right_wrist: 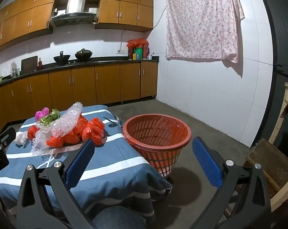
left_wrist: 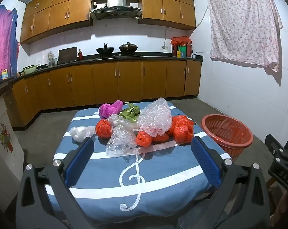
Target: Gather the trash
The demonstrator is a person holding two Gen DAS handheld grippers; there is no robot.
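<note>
Both tongs are spread wide apart and hold nothing. The trash pile (left_wrist: 140, 127) of crumpled orange bags, bubble wrap and a pink wad lies on the blue tablecloth (left_wrist: 163, 173) ahead of the left gripper (left_wrist: 142, 158), well apart from its tips. From the right gripper (right_wrist: 142, 161), the pile sits ahead to the left, and the red basket (right_wrist: 157, 133) stands just ahead between its fingers.

Blue cloth (left_wrist: 163, 173) with white stripes and a white treble clef, orange-red crumpled bags (left_wrist: 182, 128), magenta bag (left_wrist: 110, 108), olive-green wrapper (left_wrist: 130, 112), clear bubble wrap (left_wrist: 157, 119), red slotted basket (right_wrist: 157, 133), pink floral sheet (right_wrist: 201, 21), blue-padded black tools (left_wrist: 142, 162).
</note>
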